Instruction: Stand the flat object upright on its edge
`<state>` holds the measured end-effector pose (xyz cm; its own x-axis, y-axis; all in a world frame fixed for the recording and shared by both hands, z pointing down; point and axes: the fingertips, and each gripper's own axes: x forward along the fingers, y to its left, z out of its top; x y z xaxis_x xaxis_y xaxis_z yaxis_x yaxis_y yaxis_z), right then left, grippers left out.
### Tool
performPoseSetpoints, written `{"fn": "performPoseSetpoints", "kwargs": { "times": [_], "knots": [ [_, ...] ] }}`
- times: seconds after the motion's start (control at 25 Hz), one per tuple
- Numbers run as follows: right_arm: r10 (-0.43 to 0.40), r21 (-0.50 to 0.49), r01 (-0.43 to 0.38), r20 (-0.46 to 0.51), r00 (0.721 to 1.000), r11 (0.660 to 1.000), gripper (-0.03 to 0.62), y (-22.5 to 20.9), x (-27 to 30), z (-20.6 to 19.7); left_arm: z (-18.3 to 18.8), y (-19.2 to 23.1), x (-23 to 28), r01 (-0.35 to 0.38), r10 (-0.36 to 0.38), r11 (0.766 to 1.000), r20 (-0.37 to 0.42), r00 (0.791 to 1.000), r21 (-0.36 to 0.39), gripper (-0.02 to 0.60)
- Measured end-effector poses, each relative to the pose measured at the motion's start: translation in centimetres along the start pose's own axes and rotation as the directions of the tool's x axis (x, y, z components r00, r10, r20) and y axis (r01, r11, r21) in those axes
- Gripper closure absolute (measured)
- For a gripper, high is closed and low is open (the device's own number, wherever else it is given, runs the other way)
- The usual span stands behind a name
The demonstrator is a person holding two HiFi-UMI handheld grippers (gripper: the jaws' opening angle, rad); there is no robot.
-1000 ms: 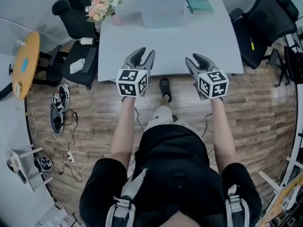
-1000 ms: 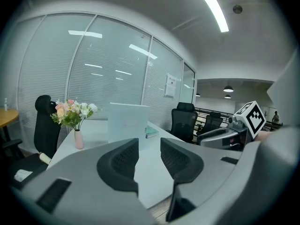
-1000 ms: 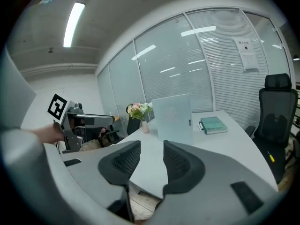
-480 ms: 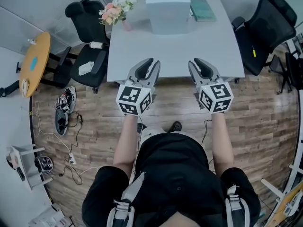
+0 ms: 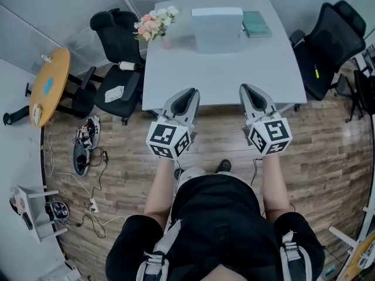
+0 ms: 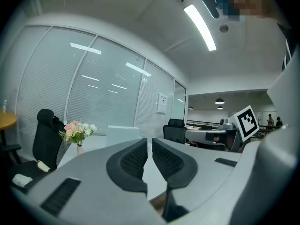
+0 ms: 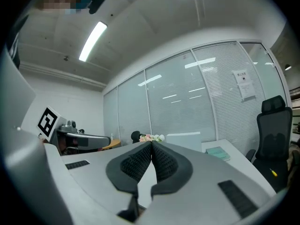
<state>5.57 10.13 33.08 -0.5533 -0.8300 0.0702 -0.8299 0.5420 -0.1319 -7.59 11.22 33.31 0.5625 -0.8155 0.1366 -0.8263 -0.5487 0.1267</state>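
Teal book (image 5: 256,24) lies flat at the far right corner of the white table (image 5: 234,69), just beside a pale box (image 5: 217,29) and well apart from both grippers, which hover side by side at the table's near edge. Left gripper (image 5: 186,92) has just been closing, and there's only a thin slit between its pads now, with nothing in it. Right gripper (image 5: 249,88) has just been closing too, its tips meeting with nothing between them.
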Motion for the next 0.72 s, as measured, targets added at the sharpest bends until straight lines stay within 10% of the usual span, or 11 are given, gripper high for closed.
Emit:
{"fn": "performPoseSetpoints", "kwargs": {
  "times": [0.72],
  "knots": [
    [0.012, 0.005, -0.012, 0.018, 1.000, 1.000, 0.580, -0.4, -4.7, -0.2, -1.4, -3.2, -0.9, 0.004, -0.004, 1.000, 0.006, 1.000, -0.029, 0.545]
  ]
}}
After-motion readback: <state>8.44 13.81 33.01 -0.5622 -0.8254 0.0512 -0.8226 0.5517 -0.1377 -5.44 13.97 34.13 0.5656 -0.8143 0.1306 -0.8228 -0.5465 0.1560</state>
